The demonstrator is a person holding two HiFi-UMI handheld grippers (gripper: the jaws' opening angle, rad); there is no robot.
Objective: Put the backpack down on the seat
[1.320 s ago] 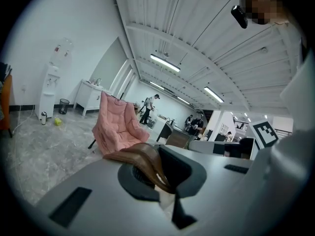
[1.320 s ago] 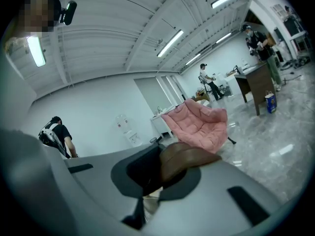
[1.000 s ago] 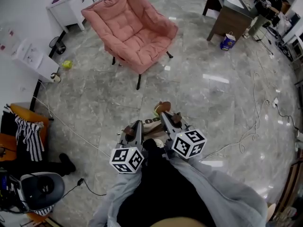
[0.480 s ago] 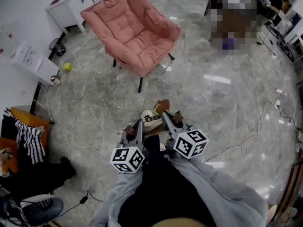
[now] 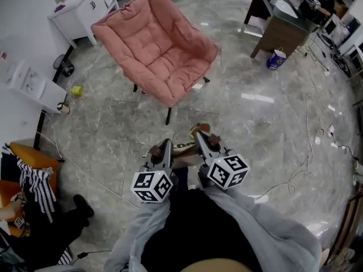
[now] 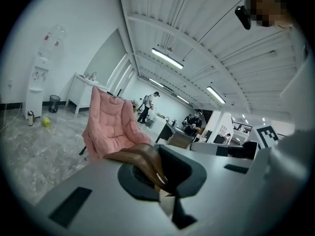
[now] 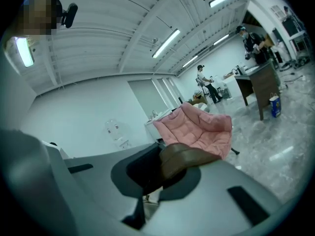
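Note:
The pink padded armchair [image 5: 159, 50] stands on the marble floor ahead of me, its seat bare. It also shows in the left gripper view as the armchair [image 6: 110, 124] and in the right gripper view as the armchair [image 7: 204, 127]. My left gripper [image 5: 164, 147] is shut on a brown leather strap [image 6: 142, 157] of the backpack. My right gripper [image 5: 198, 135] is shut on another brown strap [image 7: 186, 159]. Both are held close together in front of my body, well short of the chair. The backpack's body hangs beneath them, hidden.
A white cabinet [image 5: 79, 7] stands behind the chair at the left and a white water dispenser [image 5: 34, 81] by the wall. A wooden desk [image 5: 278, 18] with a blue bucket [image 5: 276, 58] is at the back right. Cables [image 5: 306, 163] trail over the floor at the right. A person [image 5: 34, 220] sits low left.
The chair has come a little closer and lower in the head view as I walk toward it. Both grippers stay shut on the straps, in the same place before me.

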